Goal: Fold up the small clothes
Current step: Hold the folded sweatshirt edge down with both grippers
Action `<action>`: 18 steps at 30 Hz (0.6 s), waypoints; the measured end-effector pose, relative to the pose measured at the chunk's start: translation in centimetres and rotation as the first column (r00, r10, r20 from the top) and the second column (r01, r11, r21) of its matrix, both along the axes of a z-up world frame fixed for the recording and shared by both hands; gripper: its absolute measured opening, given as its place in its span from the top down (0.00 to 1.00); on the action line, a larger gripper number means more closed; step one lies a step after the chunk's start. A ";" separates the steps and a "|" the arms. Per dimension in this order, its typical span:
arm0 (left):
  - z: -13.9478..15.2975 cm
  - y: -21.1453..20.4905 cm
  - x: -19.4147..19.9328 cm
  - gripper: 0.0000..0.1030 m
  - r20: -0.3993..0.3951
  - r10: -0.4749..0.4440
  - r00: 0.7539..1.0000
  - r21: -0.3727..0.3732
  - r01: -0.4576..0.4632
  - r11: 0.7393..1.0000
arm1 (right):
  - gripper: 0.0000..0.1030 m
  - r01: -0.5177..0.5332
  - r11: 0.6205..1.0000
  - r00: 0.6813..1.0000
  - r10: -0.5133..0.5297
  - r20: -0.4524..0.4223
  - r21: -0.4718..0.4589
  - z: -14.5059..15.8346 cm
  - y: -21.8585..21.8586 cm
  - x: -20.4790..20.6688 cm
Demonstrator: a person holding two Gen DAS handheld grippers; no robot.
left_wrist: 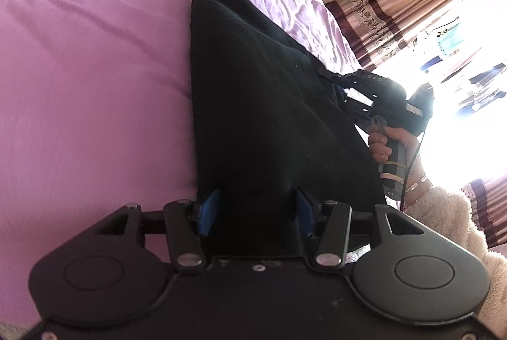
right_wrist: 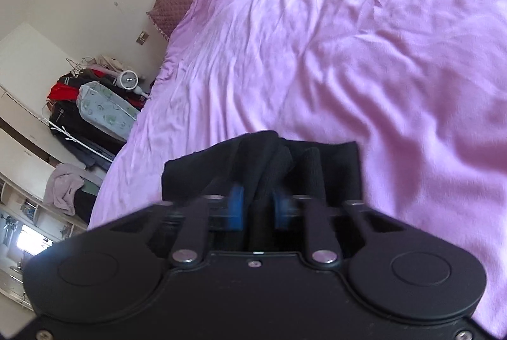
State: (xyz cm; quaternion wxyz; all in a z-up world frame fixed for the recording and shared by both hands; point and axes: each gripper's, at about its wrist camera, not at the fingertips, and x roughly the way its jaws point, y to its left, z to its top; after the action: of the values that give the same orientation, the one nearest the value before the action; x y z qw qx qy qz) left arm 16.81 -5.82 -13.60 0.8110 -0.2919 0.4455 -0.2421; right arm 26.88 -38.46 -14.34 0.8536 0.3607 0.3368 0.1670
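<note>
Black garment (left_wrist: 272, 105) over pink bedsheet (left_wrist: 88, 61)

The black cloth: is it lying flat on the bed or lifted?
Lifted: the black cloth hangs stretched between both grippers, above the pink bed.

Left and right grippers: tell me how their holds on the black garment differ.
The left gripper has its blue fingers set wide, cloth spread flat between them. The right gripper has its fingers close together, pinching a bunched fold. Both hold the same black garment above the pink bedsheet.
</note>
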 end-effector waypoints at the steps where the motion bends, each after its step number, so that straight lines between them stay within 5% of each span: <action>1: 0.2 -0.1 -0.1 0.49 0.006 -0.003 1.000 0.000 0.003 1.000 | 0.86 0.003 1.000 1.000 -0.003 0.016 0.012 0.4 -0.2 -0.4; 8: 1.2 -2.1 -0.1 0.48 0.042 -0.088 0.995 0.018 0.087 0.996 | 0.88 0.041 0.999 0.994 -0.039 0.099 -0.011 3.4 -2.3 -1.8; 12: 0.4 -3.1 0.3 0.48 0.044 -0.109 0.993 0.081 0.105 0.991 | 0.85 0.061 0.998 0.997 -0.062 -0.039 -0.009 -0.6 -3.0 -0.4; 14: 0.3 -2.9 0.6 0.48 0.041 -0.115 0.993 0.081 0.111 0.990 | 0.83 0.104 0.992 0.993 -0.100 -0.066 0.069 -2.4 -3.6 -0.8; 16: 0.3 -2.6 0.8 0.48 0.030 -0.116 0.993 0.082 0.113 0.990 | 0.76 0.131 0.979 0.991 -0.123 -0.059 0.159 -2.5 -4.7 -1.9; 18: 0.3 -2.4 1.0 0.48 0.021 -0.117 0.993 0.076 0.115 0.990 | 0.58 0.144 0.977 0.989 -0.140 -0.038 0.154 -1.4 -5.6 -4.0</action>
State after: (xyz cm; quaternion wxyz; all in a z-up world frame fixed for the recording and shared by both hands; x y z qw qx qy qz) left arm 17.79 -8.24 -13.26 0.8115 -0.2321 0.4599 -0.2759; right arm 22.85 -44.10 -15.72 0.8278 0.4518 0.3074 0.1266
